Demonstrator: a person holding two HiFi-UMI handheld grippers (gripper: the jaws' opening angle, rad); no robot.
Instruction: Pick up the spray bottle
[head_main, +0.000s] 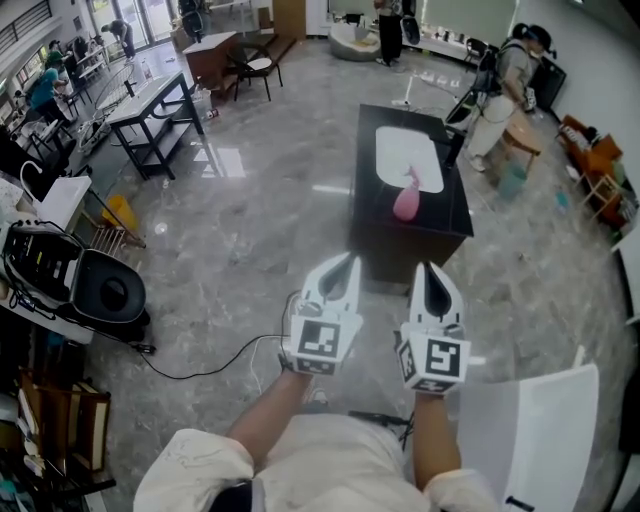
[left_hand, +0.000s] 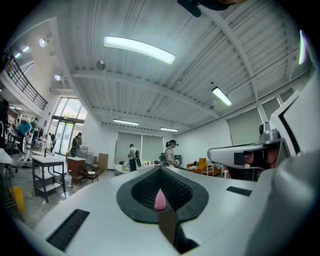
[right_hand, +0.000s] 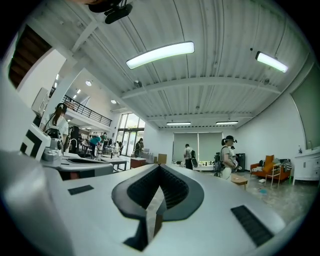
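The head view alone lays out the room: a pink spray bottle (head_main: 405, 200) stands on a dark bench (head_main: 410, 238), touching the near edge of a white tray (head_main: 408, 155) that lies on the benchtop, well ahead of both claws across a grey marble floor (head_main: 250, 250). The left claw (head_main: 343, 272) and the right claw (head_main: 432, 280) are held side by side at arm's length, both pointing level toward the bench and well apart from the bottle. The left gripper view shows its jaws pressed together with nothing between them; only the pink top of the bottle peeps up in the dark notch at the jaw line, far off. The right gripper view likewise shows jaws pressed together and empty, but no pink at all; it takes in a person wearing a backpack (right_hand: 227, 157) standing toward the back wall, and an orange chair (right_hand: 272, 170) at the right. That person also appears in the head view beyond the bench's far right corner. Each gripper view catches the other claw at its edge. The only print visible is the black-and-white square pattern on the marker cubes (head_main: 325, 345), which are shapes, not letters; any label on the bottle is too small to tell.
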